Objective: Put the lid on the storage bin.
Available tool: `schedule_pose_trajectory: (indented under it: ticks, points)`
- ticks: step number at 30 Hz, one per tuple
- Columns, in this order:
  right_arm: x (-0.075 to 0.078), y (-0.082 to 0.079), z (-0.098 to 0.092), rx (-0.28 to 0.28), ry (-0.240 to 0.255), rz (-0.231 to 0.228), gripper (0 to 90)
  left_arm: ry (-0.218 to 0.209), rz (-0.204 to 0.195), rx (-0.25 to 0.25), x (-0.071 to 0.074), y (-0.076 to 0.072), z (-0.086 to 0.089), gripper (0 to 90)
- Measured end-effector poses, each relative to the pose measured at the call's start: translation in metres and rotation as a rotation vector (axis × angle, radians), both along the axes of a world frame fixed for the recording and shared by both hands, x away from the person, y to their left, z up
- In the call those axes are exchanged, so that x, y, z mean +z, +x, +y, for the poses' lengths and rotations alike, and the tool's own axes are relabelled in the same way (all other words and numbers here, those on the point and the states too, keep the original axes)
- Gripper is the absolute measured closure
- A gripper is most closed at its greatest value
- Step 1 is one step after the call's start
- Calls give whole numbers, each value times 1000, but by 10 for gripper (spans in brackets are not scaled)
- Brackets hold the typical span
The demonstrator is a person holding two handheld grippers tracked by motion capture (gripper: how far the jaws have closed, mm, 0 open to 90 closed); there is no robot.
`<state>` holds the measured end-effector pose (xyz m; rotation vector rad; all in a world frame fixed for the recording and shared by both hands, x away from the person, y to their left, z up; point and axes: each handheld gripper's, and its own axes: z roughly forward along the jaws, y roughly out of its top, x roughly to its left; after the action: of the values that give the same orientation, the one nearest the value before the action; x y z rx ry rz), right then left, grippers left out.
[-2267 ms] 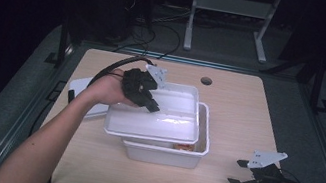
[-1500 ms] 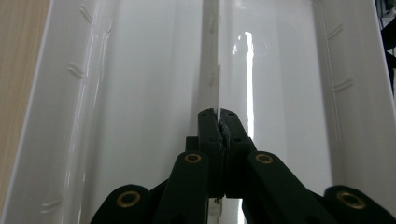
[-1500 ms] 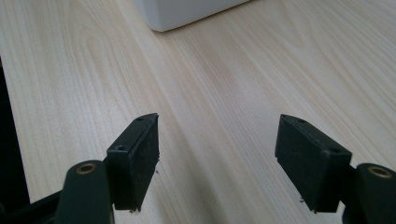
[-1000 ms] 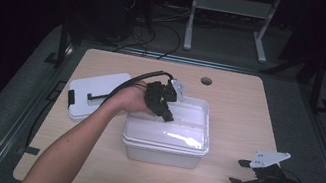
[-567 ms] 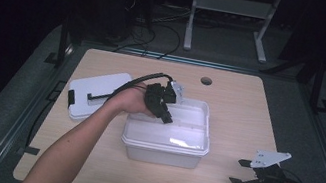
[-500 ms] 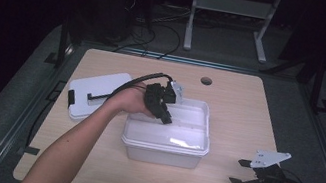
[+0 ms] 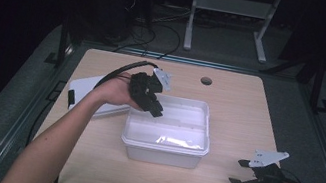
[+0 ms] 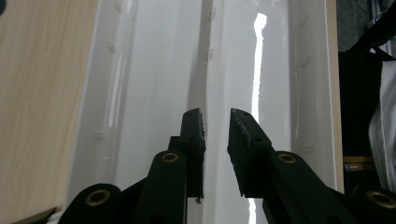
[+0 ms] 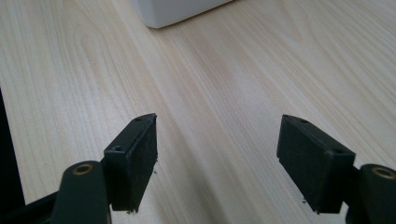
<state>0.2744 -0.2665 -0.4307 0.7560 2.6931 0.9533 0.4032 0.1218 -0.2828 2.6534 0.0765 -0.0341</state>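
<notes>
One white plastic bin (image 7: pixel 165 140) sits lidded on the worktop (image 7: pixel 239 110), contents hidden; left gripper (image 7: pixel 151 104) fingers have just been parting, nothing between; right gripper (image 7: pixel 238 173) fingers spread, empty.

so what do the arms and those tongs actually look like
Both tongs, left tongs and right tongs, are black, each with two flat rectangular pads on arms with brass-coloured pivots. Each carries a grey three-cornered plate; a black cable trails from the left one. The forearms are bare, no sleeves.
</notes>
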Motion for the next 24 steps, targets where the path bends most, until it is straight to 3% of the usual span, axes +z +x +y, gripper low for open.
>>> schedule_pose_trajectory:
  ticks: [12, 24]
  points:
    - [-2, 1, 1, -20, 4, 10, 280, -19, -40, 83, 11, 9, 54, 735]
    - [-5, 2, -2, -22, -2, 28, 280, -17, -45, 176, 11, 16, 100, 721]
